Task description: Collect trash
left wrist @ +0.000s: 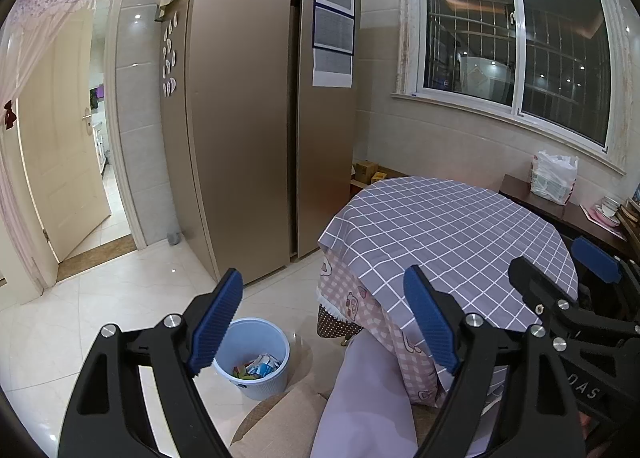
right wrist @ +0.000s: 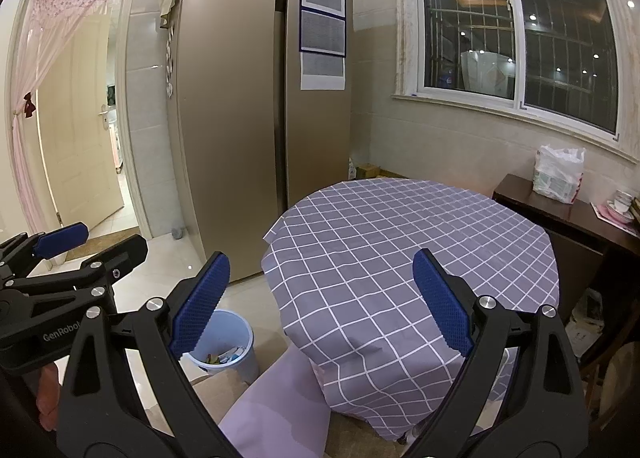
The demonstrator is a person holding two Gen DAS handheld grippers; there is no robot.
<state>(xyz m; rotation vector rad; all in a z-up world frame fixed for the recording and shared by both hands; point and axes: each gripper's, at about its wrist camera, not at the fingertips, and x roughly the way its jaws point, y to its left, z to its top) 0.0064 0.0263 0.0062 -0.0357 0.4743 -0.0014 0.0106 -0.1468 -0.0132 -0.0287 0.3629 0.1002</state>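
A light blue trash bin [left wrist: 256, 362] stands on the floor to the left of the round table [left wrist: 452, 234], with several wrappers and paper scraps [left wrist: 258, 367] inside. It also shows in the right wrist view [right wrist: 226, 346]. My left gripper [left wrist: 324, 318] is open and empty, held above the bin and the table's near edge. My right gripper [right wrist: 320, 298] is open and empty over the table's purple checked cloth [right wrist: 420, 242]. The right gripper shows at the right in the left wrist view [left wrist: 560, 274], and the left gripper shows at the left in the right wrist view [right wrist: 80, 250].
A tall gold fridge [left wrist: 248, 98] stands behind the bin. An open door [left wrist: 60, 146] is at the left. A dark side table [right wrist: 560, 210] by the window holds a white plastic bag [right wrist: 558, 174] and dishes. A cushioned chair [left wrist: 360, 398] sits under the grippers.
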